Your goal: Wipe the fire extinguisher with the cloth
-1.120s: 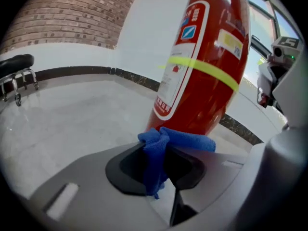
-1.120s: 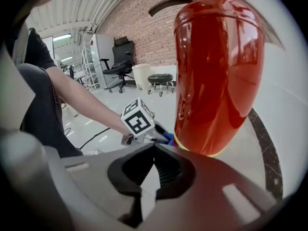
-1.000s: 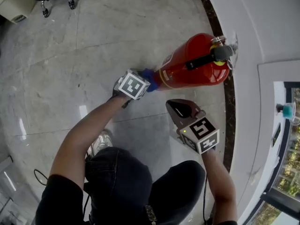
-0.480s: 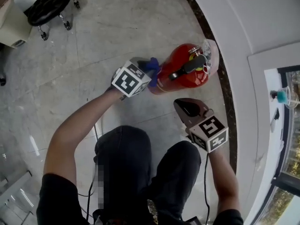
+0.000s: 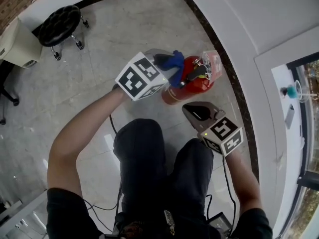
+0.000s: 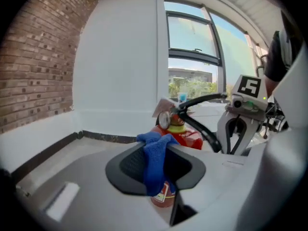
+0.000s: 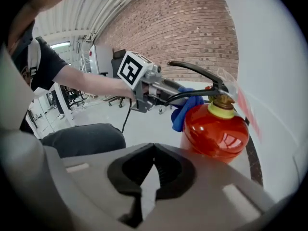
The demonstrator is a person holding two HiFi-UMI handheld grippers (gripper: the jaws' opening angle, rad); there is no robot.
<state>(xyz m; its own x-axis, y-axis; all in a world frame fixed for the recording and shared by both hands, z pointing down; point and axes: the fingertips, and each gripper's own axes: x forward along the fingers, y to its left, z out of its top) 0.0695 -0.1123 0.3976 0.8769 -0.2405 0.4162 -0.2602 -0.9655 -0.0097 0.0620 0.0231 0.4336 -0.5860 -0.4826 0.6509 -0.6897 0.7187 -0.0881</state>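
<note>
Now the blue cloth (image 6: pixel 155 160) is pinched in the left gripper (image 5: pixel 162 61) and is held by the top of the red fire extinguisher (image 5: pixel 192 83), which is stood upright on the floor (image 5: pixel 99 59) near the wall. The right gripper (image 7: pixel 150 177) is closed tight, with nothing in it. How much is wiped cannot be told; the red body probably needs wiping.

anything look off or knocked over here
Nothing stands out. The fire extinguisher stands upright on the floor by the wall, the blue cloth is clamped in the left gripper, and the right gripper is shut and empty.
</note>
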